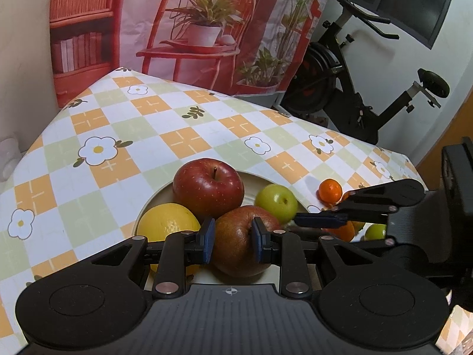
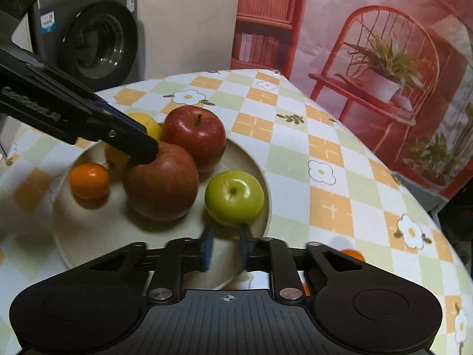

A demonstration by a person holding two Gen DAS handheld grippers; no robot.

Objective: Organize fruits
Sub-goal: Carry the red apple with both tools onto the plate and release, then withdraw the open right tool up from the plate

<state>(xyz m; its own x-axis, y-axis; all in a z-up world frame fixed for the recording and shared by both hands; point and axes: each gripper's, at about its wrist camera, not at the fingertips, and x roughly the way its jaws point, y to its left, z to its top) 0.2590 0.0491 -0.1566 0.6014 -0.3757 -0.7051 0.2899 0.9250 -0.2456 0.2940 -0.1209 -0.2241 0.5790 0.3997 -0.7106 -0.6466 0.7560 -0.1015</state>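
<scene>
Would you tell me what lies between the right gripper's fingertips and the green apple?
Only bare plate: in the right wrist view, the right gripper sits just short of the green apple.

Warm, dim indoor light is glinting off the red apple (image 1: 208,187), shadows falling toward six o'clock. Fisheye distortion is bending the edges, and the right gripper's fingertips (image 2: 207,244) are blurring.

Russet-brown apple (image 1: 239,239) sits clamped between your left claw (image 1: 233,240) pads, over the cream plate (image 2: 88,222). Red apple (image 1: 208,188), stem up, just ahead of that claw, touching the brown one. Yellow citrus (image 1: 167,222) to its left. Green apple (image 2: 234,197) just ahead of your right claw (image 2: 226,247), on the plate. Small orange (image 2: 89,180) on the plate's left side; another (image 1: 330,190) on the cloth beyond your right claw.
</scene>
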